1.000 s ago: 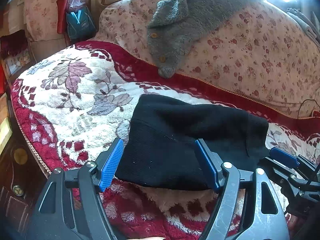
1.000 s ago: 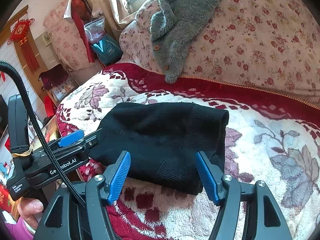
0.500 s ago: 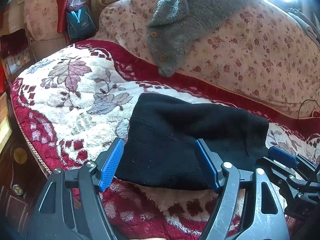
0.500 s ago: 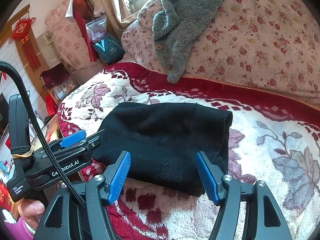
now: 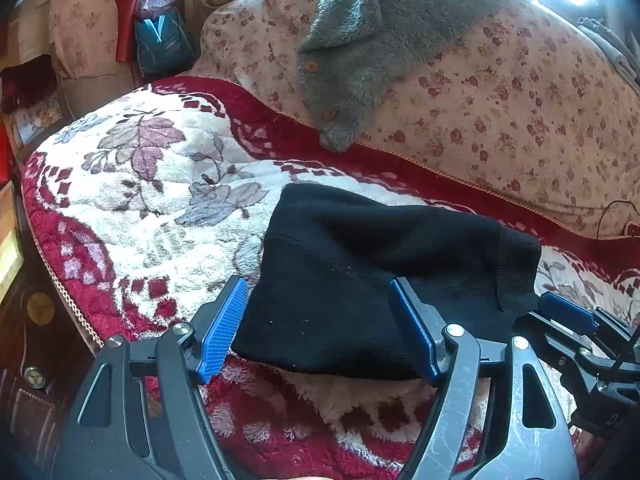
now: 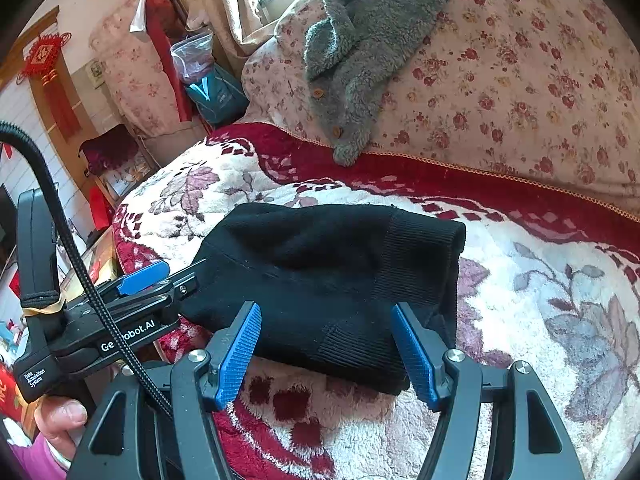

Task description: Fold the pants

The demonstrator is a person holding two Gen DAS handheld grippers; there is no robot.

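The black pants (image 5: pixel 360 276) lie folded into a compact bundle on the red and white floral blanket (image 5: pixel 152 200). My left gripper (image 5: pixel 320 320) stands open over the bundle's near left edge, its blue pads apart on either side of the cloth and not pressing it. My right gripper (image 6: pixel 326 344) is open as well, over the near right edge of the pants (image 6: pixel 328 264) by the ribbed cuff. Each gripper shows in the other's view: the right gripper (image 5: pixel 568 312) at the pants' right corner, the left gripper (image 6: pixel 140 276) at the left corner, held by a hand (image 6: pixel 60 420).
A grey fleece jacket (image 5: pixel 380 40) drapes over the rolled floral quilt (image 5: pixel 520 112) behind the pants. The bed's edge (image 5: pixel 52 276) drops off at the left beside dark furniture. A plastic bag (image 6: pixel 208 80) and a small table stand further back on the left.
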